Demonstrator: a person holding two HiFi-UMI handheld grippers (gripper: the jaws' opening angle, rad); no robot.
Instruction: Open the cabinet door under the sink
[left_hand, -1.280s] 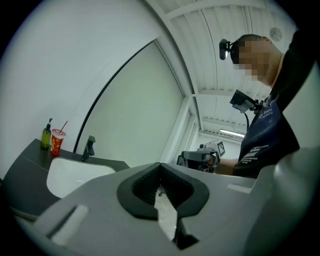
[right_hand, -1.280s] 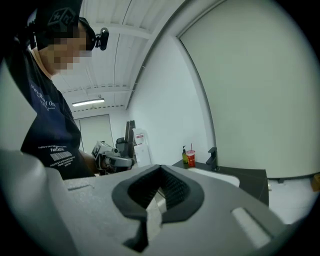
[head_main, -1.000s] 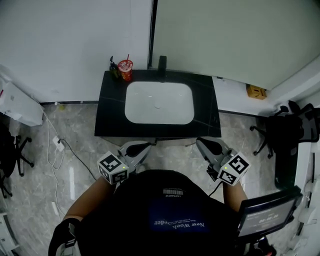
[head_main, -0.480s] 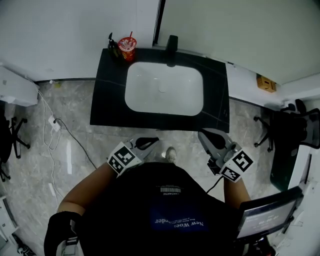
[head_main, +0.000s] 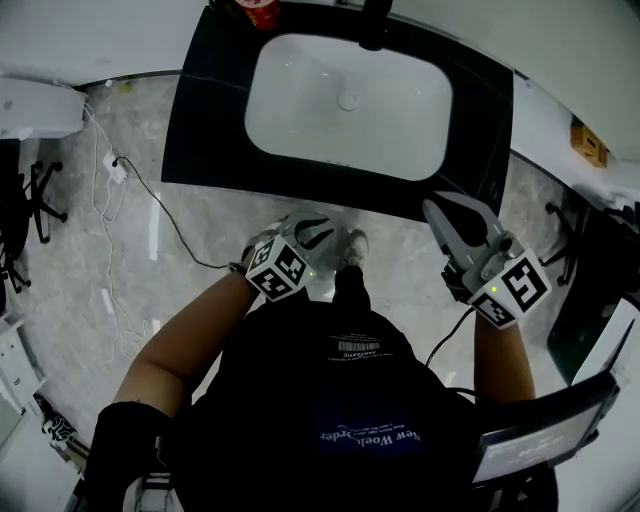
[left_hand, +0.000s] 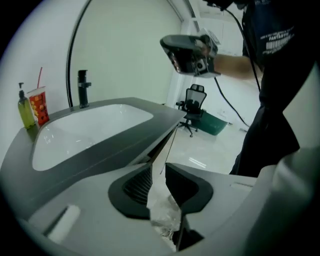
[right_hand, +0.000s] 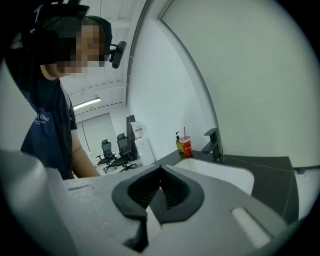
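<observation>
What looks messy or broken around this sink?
Nothing looks spilled or broken. The sink is bare. The only untidy thing is a loose cable trailing across the floor left of the black counter.

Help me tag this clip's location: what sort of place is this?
Probably a washbasin corner in an office: a white basin set in a black counter, a black faucet, and an office chair nearby.

- cabinet door: hidden under countertop (head_main: 200, 130) in head view; left gripper view shows only a dark sliver below the counter edge, can't tell door from frame.
- red cup (head_main: 258, 10), faucet (head_main: 374, 28): clipped by head view's top edge.
- cup print: too small to read.
</observation>
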